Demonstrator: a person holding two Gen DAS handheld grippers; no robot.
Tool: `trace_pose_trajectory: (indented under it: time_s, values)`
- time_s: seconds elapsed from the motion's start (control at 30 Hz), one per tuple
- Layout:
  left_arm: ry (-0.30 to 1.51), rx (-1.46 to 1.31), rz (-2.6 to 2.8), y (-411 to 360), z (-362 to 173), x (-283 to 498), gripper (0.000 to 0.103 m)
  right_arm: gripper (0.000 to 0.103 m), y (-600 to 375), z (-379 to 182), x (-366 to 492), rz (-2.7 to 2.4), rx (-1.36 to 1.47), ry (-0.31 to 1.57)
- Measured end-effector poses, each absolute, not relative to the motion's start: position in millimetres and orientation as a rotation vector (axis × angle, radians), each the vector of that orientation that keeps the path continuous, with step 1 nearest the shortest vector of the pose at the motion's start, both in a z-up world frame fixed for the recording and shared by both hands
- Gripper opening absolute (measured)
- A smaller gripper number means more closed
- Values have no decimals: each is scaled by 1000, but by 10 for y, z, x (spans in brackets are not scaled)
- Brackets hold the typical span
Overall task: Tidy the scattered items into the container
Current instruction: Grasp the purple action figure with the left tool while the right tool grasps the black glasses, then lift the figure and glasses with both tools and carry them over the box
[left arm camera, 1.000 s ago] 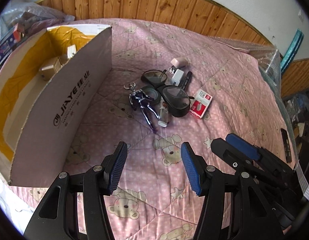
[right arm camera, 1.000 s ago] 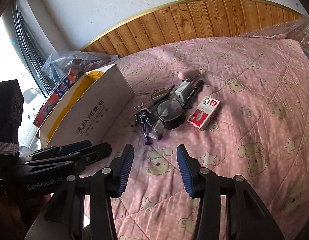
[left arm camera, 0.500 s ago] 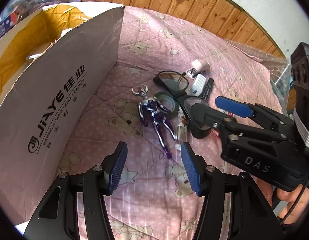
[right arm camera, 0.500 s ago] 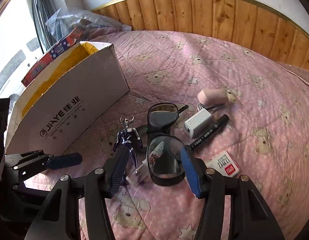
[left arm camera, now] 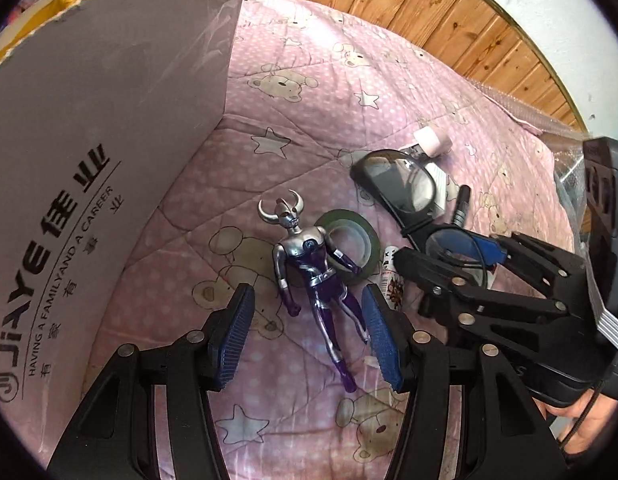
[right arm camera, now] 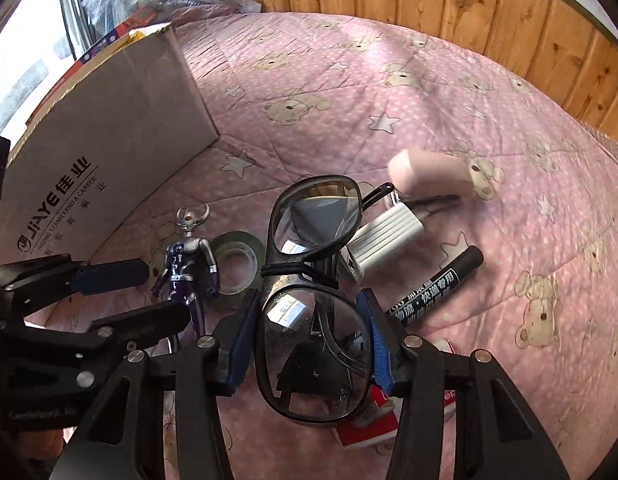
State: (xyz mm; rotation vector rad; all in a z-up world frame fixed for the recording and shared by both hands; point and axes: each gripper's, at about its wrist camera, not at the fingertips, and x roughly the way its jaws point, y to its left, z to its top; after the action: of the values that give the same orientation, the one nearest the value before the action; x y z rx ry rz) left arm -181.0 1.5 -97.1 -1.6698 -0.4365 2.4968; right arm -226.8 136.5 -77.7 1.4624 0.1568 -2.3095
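Observation:
A silver and purple toy figure [left arm camera: 313, 276] lies on the pink bedspread, its legs between the open jaws of my left gripper [left arm camera: 307, 336]. It also shows in the right wrist view [right arm camera: 188, 266]. My right gripper [right arm camera: 309, 340] is open, its blue pads on either side of the near lens of black safety glasses [right arm camera: 313, 280]. A roll of green tape [left arm camera: 349, 240], a black marker [right arm camera: 433, 284], a white adapter [right arm camera: 383, 240], a pink cylinder [right arm camera: 429, 172] and a red and white box [right arm camera: 369, 424] lie around them. The cardboard box [left arm camera: 89, 160] stands left.
The wooden headboard [right arm camera: 469, 12] runs along the far edge of the bed. Plastic wrap and a colourful carton [right arm camera: 121, 28] lie behind the cardboard box. A small labelled bottle [left arm camera: 393, 284] lies beside the tape roll.
Both grippers have come down and forward onto the pile. The left now straddles the toy figure's legs and the right straddles the glasses' near lens. Both stay open.

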Motion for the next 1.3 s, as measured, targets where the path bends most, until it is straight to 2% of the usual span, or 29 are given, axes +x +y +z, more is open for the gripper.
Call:
trace_pose_trajectory:
  time_s: [0.17, 0.2, 0.23, 0.3, 0.53, 0.9, 1.3]
  values:
    - [-281, -1660, 2579, 225, -998, -1888, 59, 50, 1743, -781, -2169, -2362, 1458, -114]
    - [-247, -1645, 2598, 272, -992, -1893, 58, 50, 1789, -783, -2148, -2365, 1452, -159]
    - [-224, -1622, 2609, 312, -984, -1895, 51, 50, 1825, -787, -2130, -2368, 1447, -200]
    - [-184, -1604, 2626, 368, -964, -1905, 50, 50, 1867, -801, -2096, -2367, 1441, -264]
    - [-245, -1511, 2647, 267, -723, -1733, 49, 50, 1910, -655, -1953, -2397, 1385, -401]
    - [-262, -1432, 2668, 246, -386, -1327, 49, 50, 1964, -527, -1604, -2415, 1360, -488]
    - [-160, -1411, 2651, 403, -248, -875, 49, 50, 1979, -540, -1114, -2426, 1375, -560]
